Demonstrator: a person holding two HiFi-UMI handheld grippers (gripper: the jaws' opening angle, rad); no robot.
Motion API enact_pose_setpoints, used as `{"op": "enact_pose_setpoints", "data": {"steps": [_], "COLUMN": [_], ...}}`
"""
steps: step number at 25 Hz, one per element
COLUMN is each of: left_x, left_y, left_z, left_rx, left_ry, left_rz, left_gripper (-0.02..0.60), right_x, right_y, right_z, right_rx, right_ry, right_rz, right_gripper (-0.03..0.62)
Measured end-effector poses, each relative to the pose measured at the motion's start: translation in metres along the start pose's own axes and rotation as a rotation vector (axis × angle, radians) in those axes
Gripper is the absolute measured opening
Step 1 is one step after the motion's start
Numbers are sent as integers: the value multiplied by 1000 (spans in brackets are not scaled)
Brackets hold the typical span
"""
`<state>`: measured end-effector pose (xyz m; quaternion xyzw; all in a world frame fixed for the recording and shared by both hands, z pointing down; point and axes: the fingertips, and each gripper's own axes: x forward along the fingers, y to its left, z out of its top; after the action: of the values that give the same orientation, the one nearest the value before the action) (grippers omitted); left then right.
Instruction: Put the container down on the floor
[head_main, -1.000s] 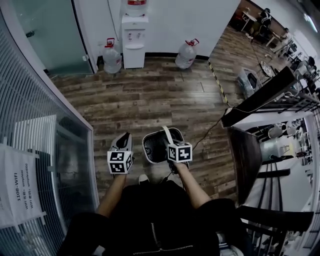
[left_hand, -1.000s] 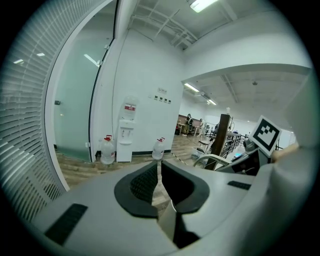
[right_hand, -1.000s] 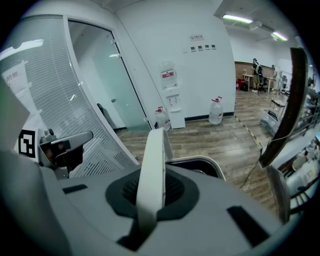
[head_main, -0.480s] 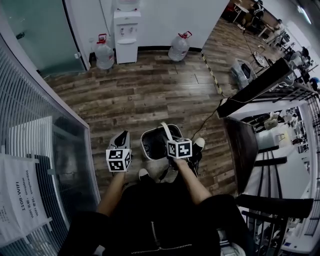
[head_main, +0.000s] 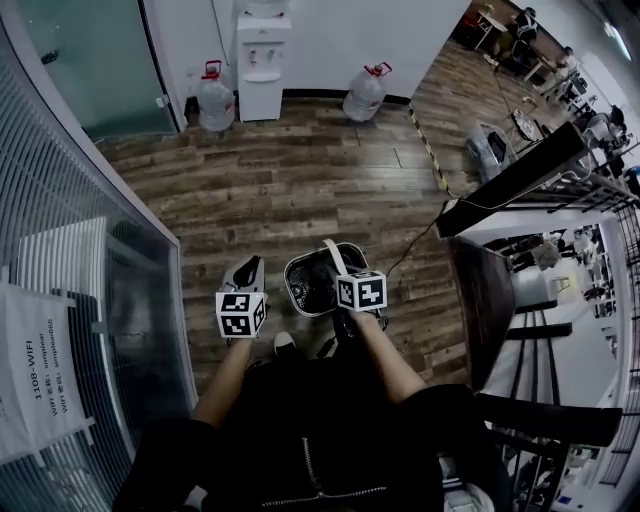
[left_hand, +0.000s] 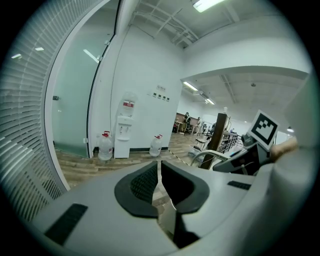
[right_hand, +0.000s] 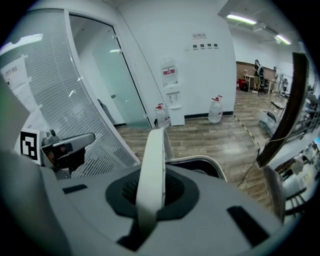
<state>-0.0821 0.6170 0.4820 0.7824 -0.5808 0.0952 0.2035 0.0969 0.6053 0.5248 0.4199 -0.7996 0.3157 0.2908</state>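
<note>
Gripping container (head_main: 290, 283) handle (right_hand: 152, 170) tight in our right gripper (right_hand: 150, 195) | left gripper (left_hand: 159, 175) closed, empty | risk: swinging may slip handle

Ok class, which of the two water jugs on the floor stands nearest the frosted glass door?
The left jug, between the glass door and the water dispenser. The right jug stands on the dispenser's far side, away from the door.

the right gripper (head_main: 338, 268) meets the white arched handle (head_main: 329, 254) of a dark round container with a pale rim (head_main: 291, 283), over the brown wooden plank floor (head_main: 300, 180). the left gripper (head_main: 251, 264) hangs just beside the container, apart from it. by the far wall, a white water dispenser (head_main: 262, 60) stands between two clear water bottles (head_main: 214, 100).
</note>
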Motion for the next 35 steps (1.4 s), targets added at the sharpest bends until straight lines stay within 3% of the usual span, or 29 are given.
{"op": "enact_pose_setpoints", "data": {"steps": [17,35], "left_x": [47,158], "left_y": [-20,-53], "left_z": [17,46], "left_rx": [29,35], "left_ry": [35,75], "left_rz": [-10,25], "left_gripper": [34,34], "right_x": [26,83], "right_y": [-10,-102], "right_z": [25,57], "right_rx": [28,67], "right_ry": [-8,90], "right_rz": [81,101], "right_gripper": [20,20]}}
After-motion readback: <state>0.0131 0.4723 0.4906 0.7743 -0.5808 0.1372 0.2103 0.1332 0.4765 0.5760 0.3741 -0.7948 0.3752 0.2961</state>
